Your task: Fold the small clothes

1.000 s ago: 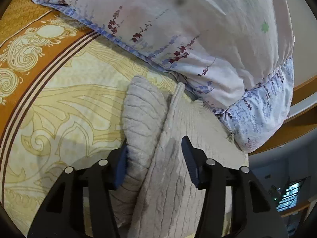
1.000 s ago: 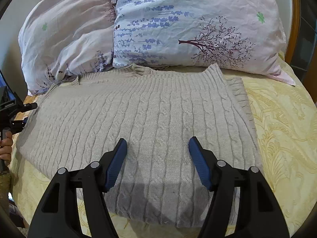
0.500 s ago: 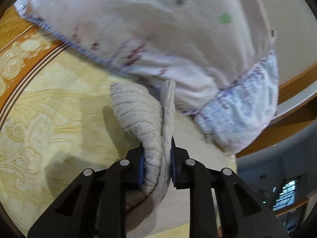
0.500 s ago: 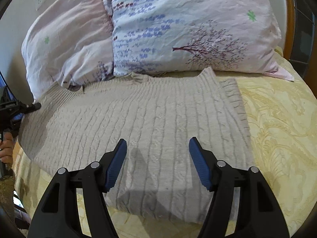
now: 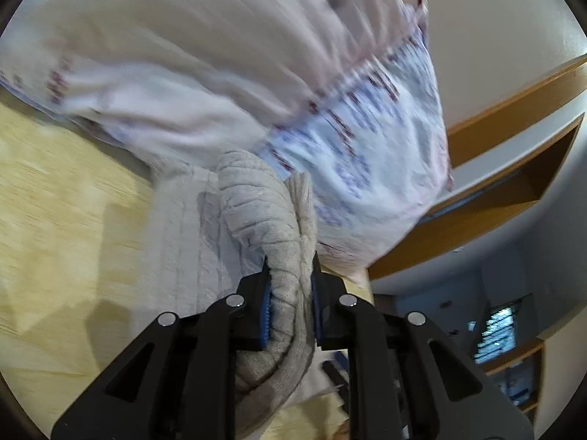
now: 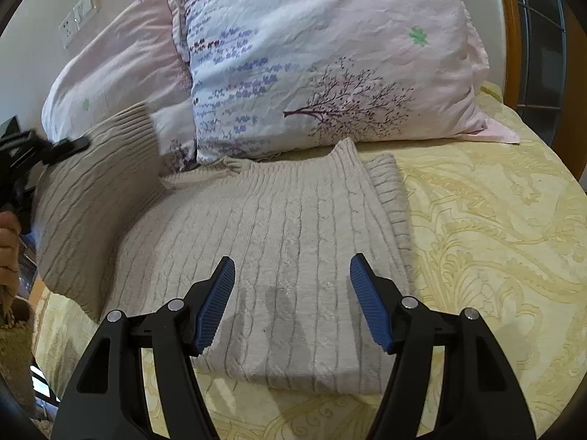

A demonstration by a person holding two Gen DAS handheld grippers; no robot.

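Left wrist view shows the left claw (image 5: 290, 304) clamped on a bunched edge of the sweater (image 5: 271, 242), its blue pads pressed into the knit from both sides. A second ago those jaws stood wide apart over the same edge as it lay flat on the bed (image 5: 62, 227); half a second ago they had closed on it. Now the gripped fabric rises off the bedspread, and the pillow (image 5: 227, 55) behind is streaked with motion blur, so the claw is judged to be swinging up and across.

From the right wrist view, the sweater (image 6: 293, 256) lies flat across the middle of the bed (image 6: 495, 256), collar toward the pillows (image 6: 330, 73), but its left side now stands up in a curved wall held by the left claw (image 6: 55, 146), where earlier it was flat. The right claw (image 6: 291, 300) hangs spread wide above the lower middle of the sweater, gripping nothing, much as it did a second ago.

That lift looks like the start of the first fold, carrying the left side over the body. The right edge remains unfolded.
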